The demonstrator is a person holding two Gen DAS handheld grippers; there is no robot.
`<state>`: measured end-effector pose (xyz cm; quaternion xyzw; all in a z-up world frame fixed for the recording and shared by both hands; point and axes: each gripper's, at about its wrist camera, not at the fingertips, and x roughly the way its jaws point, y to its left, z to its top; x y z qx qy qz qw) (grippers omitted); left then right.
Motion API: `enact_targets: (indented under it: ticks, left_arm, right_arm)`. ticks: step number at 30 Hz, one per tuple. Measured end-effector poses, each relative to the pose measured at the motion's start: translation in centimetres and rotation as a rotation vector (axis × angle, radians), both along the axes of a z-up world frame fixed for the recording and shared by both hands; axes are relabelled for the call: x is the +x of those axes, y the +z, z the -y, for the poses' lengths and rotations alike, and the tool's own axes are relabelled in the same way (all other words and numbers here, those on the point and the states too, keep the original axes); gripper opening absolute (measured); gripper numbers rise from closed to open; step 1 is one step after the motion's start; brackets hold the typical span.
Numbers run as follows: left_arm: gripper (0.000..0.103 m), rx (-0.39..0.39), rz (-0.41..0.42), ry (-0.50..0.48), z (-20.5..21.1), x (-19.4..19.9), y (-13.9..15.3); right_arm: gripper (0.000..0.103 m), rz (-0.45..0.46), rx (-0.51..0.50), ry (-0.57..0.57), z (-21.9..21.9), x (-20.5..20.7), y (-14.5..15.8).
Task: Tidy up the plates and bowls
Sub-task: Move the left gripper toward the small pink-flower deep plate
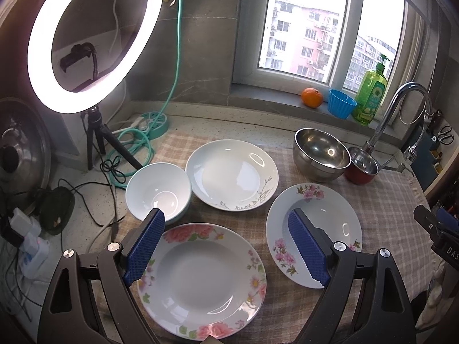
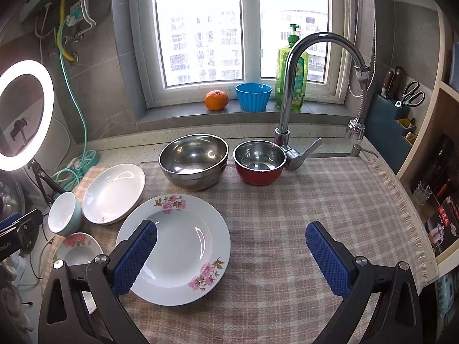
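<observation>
My left tool [image 1: 226, 246] hangs open and empty right over the near white plate rimmed with large pink roses [image 1: 200, 281]. The white plate with small pink blossom sprigs [image 2: 175, 246] lies on the checked cloth just right of it. It sits under my right tool's left finger, and that right tool [image 2: 231, 255] is also open and empty, so I judge the right hand nearer to it.

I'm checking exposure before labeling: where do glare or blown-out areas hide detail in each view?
Left wrist view: the ring light is blown out white, and small highlights glint on the steel bowl and the plates. Right wrist view: the window is overexposed, washing out the buildings outside; the checked cloth is evenly lit.
</observation>
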<state>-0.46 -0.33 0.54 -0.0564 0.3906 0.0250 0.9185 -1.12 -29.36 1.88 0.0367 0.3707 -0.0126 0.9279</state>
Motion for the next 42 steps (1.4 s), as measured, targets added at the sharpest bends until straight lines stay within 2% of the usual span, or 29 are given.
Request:
enact_targets:
  ticks: [42]
  left_arm:
    - [0.089, 0.004, -0.002, -0.01, 0.7, 0.2, -0.1]
  right_arm:
    - [0.102, -0.026, -0.001, -0.002, 0.3, 0.6, -1.2]
